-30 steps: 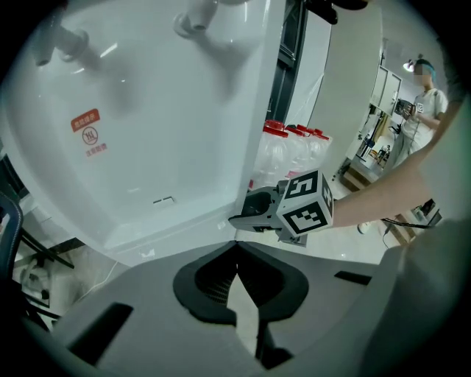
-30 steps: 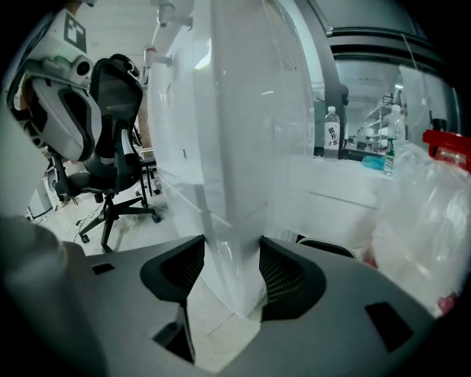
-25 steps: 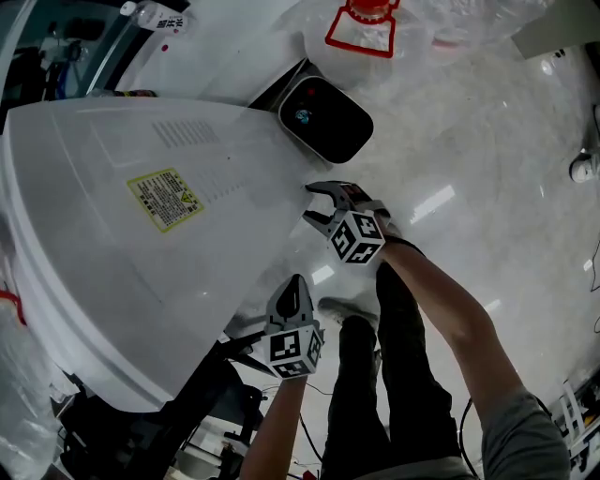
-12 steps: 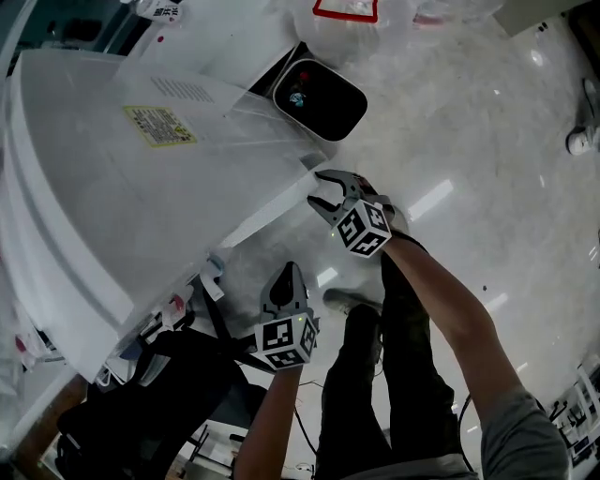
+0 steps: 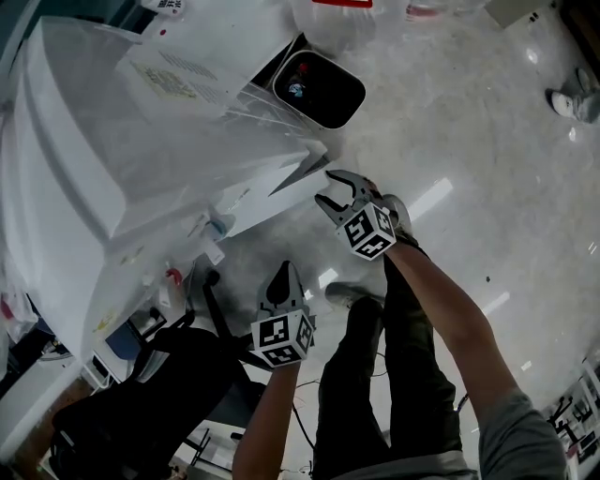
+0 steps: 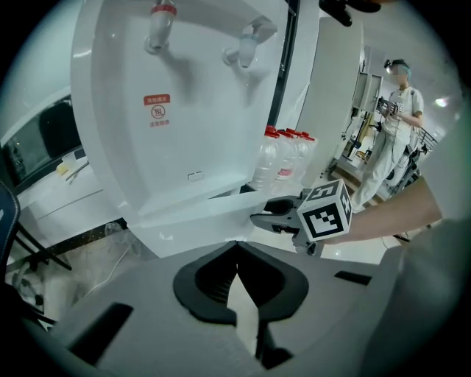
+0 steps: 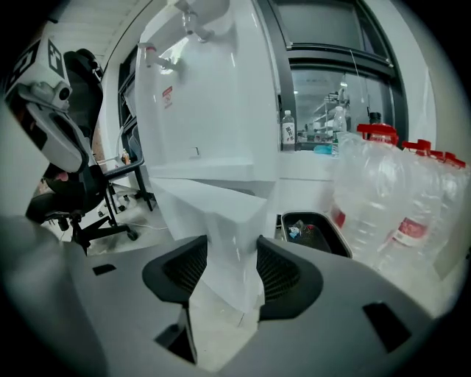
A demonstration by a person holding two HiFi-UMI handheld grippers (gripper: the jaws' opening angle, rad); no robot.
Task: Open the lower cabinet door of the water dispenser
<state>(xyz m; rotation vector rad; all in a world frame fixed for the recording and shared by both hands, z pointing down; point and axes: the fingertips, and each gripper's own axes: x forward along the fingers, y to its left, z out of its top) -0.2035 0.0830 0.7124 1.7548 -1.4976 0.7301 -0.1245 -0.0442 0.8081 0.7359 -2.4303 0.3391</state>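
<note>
The white water dispenser (image 5: 112,141) stands at the left, its front and taps (image 6: 158,22) facing me. Its lower cabinet door (image 5: 272,197) stands swung out from the body. My right gripper (image 5: 325,186) is at the door's free edge. In the right gripper view the door (image 7: 221,213) fills the gap between the pads, and the gripper (image 7: 232,272) is shut on it. Its jaws have just been closing slightly around that edge. My left gripper (image 5: 284,267) hangs below the door, apart from it, and its tips (image 6: 237,244) meet with nothing between them.
A black bin (image 5: 319,89) stands beside the dispenser. Large water bottles (image 7: 397,199) stand to the right of it. A black office chair (image 5: 178,375) is at the lower left. Another person (image 6: 390,132) stands far off. My own legs and shoe (image 5: 347,295) are below.
The door has swung further out from the dispenser with the right gripper at its edge. The dispenser's front has come into view. The left gripper has shifted slightly left.
</note>
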